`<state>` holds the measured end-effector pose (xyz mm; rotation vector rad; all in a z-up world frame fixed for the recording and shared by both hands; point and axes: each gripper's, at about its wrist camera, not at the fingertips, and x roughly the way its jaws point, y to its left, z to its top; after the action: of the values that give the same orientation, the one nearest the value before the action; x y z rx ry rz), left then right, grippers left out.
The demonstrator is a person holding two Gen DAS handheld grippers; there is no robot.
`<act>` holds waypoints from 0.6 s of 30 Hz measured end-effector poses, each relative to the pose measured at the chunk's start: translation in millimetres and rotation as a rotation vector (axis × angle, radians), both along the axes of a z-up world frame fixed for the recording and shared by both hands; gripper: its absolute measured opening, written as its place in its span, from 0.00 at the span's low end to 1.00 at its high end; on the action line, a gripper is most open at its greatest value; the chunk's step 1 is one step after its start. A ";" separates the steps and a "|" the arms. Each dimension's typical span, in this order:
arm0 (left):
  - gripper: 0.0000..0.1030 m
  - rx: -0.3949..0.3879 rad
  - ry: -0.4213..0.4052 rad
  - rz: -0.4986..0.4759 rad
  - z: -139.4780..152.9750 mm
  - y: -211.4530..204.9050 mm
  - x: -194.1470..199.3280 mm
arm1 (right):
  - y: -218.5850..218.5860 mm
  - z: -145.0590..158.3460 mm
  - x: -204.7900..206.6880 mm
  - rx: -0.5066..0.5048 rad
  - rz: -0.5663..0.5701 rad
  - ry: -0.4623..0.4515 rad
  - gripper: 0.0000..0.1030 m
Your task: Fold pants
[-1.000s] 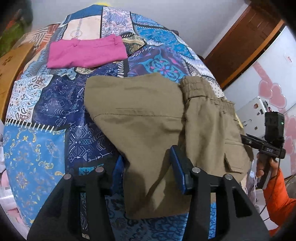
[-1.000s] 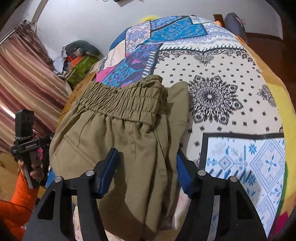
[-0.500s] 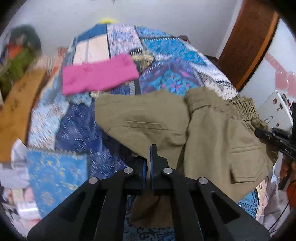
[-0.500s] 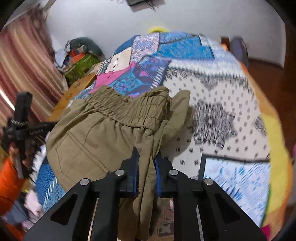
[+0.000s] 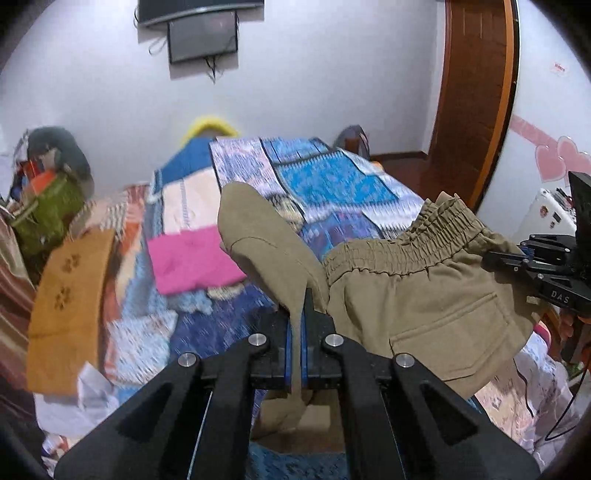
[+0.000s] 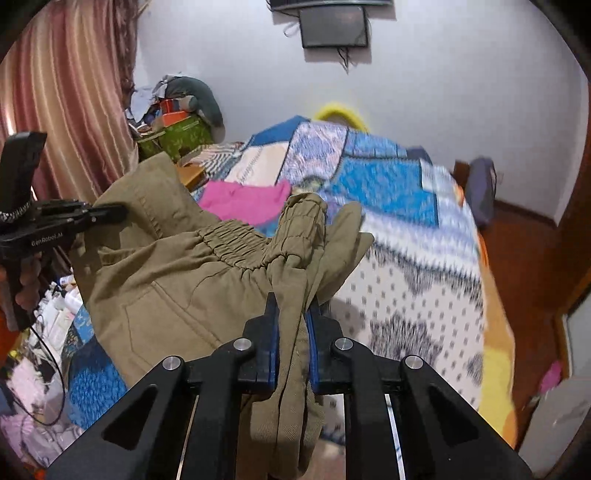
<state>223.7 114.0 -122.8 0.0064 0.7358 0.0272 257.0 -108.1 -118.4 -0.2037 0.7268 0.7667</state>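
Left wrist view: my left claw (image 5: 295,328) is clamped on a thin edge of the khaki pants (image 5: 417,306), which hang above the bed (image 5: 332,177). I think this small bite may slip. A pink garment (image 5: 192,258) lies at 10 o'clock.

Right wrist view: my right claw (image 6: 291,325) is pinched on bunched fabric below the waistband (image 6: 236,243); uneven tension could spoil the fold.

White wall (image 5: 110,92), wall-mounted screen (image 5: 202,35), patchwork-covered bed (image 5: 332,181), wooden door (image 5: 476,92), striped curtain (image 6: 66,92)
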 end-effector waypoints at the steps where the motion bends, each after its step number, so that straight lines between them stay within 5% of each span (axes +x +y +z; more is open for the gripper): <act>1: 0.02 0.005 -0.008 0.008 4.0 3.1 3.0 | 4.3 3.9 3.9 0.004 0.001 -0.011 0.11; 18: 0.02 0.097 -0.051 0.167 22.6 107.6 101.5 | 117.4 34.8 89.4 0.027 0.029 -0.147 0.11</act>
<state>325.2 221.6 -100.2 0.0372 0.6818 0.2215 346.4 9.3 -83.6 -0.2446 0.5749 0.7804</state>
